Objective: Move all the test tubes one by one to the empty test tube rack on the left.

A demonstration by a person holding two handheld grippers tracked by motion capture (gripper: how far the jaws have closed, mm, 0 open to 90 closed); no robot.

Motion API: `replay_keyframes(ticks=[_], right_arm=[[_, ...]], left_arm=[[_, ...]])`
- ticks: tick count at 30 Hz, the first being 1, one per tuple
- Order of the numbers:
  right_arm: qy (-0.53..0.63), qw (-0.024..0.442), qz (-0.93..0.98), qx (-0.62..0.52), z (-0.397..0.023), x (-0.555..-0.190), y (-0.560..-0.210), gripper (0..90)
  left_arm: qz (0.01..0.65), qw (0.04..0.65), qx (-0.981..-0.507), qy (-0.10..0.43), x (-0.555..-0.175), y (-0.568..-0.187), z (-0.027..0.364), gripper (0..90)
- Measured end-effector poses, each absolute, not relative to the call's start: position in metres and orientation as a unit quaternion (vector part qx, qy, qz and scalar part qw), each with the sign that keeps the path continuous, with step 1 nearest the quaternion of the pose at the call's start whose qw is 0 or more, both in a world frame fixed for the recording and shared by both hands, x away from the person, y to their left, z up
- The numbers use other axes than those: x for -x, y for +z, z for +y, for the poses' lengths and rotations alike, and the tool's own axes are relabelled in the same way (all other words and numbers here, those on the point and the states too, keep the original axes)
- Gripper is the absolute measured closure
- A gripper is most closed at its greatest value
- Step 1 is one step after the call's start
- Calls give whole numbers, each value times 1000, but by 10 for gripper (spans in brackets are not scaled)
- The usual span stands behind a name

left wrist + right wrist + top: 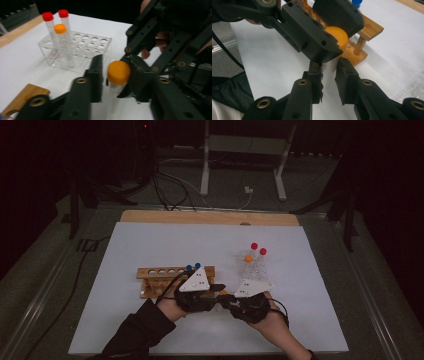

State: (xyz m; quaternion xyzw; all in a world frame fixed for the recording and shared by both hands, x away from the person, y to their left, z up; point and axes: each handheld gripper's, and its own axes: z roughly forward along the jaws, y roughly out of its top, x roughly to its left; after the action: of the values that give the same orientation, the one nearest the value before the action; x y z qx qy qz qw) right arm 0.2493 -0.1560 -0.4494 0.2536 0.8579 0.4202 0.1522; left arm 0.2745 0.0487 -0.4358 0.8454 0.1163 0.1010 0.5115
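Step in hand: a judgement — a handover or uncapping of the orange-capped tube between the two hands, low over the table, just in front of the wooden rack.
Right hand-held gripper: closed on the clear body of the tube, below the cap, holding it roughly upright.
Left hand-held gripper: jaws drawn in around the orange cap; in the right gripper view they sit over and against it, so it appears to grip the cap.
Doing it well: keep the lower grip firm and still, keep the tube upright, let only the upper hand turn or lift, straight along the tube's axis; do not squeeze the clear wall harder than needed.
Nearby: clear rack with two red-capped tubes and another orange-capped one, well apart from the work; blue caps in the wooden rack.
Hard to make out: the high view is dim and the grey plates cover both sets of jaws; the tube's bottom end is cut off; whether it holds liquid I cannot tell.
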Motion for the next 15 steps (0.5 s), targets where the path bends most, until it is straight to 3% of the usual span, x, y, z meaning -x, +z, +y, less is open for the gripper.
replay_keyframes(ticks=[12,15], right_arm=[[426,152,854,-256,-156,-250,-450,732],[433,144,852,-257,-158,-250,-448,601]], left_arm=[[112,509,-846,112,-275,-433,50,721],[118,508,-845,119,-276,-429,54,722]])
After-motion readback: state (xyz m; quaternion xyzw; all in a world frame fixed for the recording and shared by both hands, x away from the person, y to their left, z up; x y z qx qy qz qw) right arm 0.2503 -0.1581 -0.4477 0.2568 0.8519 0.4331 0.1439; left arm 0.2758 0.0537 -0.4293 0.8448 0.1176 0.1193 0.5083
